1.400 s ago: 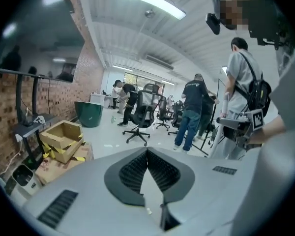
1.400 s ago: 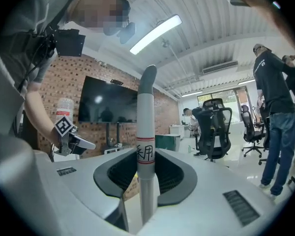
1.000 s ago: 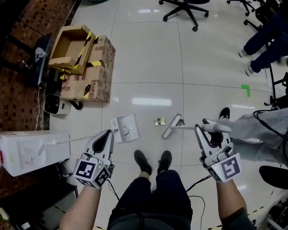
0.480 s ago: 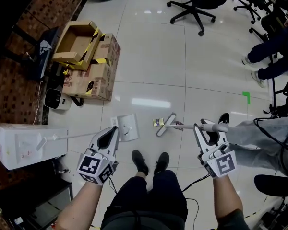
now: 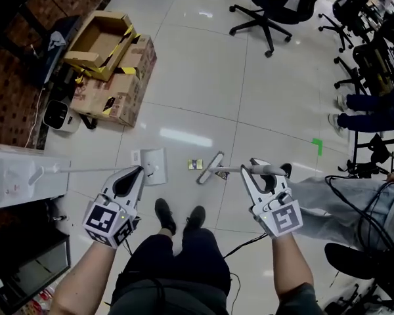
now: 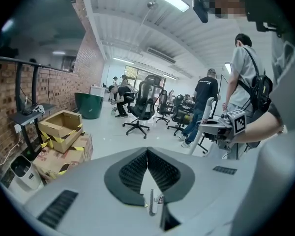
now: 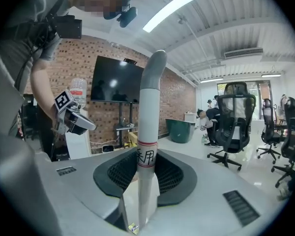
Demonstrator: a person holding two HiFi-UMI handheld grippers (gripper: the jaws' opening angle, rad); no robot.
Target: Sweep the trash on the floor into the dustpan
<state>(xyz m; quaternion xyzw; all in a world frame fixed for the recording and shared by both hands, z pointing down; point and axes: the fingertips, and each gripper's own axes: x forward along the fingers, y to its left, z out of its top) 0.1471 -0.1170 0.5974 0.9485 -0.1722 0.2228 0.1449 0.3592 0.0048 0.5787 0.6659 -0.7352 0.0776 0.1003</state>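
The right gripper (image 7: 146, 177) fills the lower half of the view. Its two grey jaws are closed on a white broom handle (image 7: 148, 112) that rises straight up between ribbed black pads. A label ringed in red, with black characters, wraps the handle just above the grip. The handle ends in a bent grey cap. At the foot of the handle, a small yellow scrap (image 7: 133, 227) lies on the pale floor. At left, a person's arm holds out the left gripper (image 7: 86, 124) with its square-marker cube. Behind are a brick wall, a dark wall screen (image 7: 115, 86), a green bin (image 7: 179, 130) and black office chairs (image 7: 233, 127). A light strip (image 7: 169, 9) crosses the ceiling.
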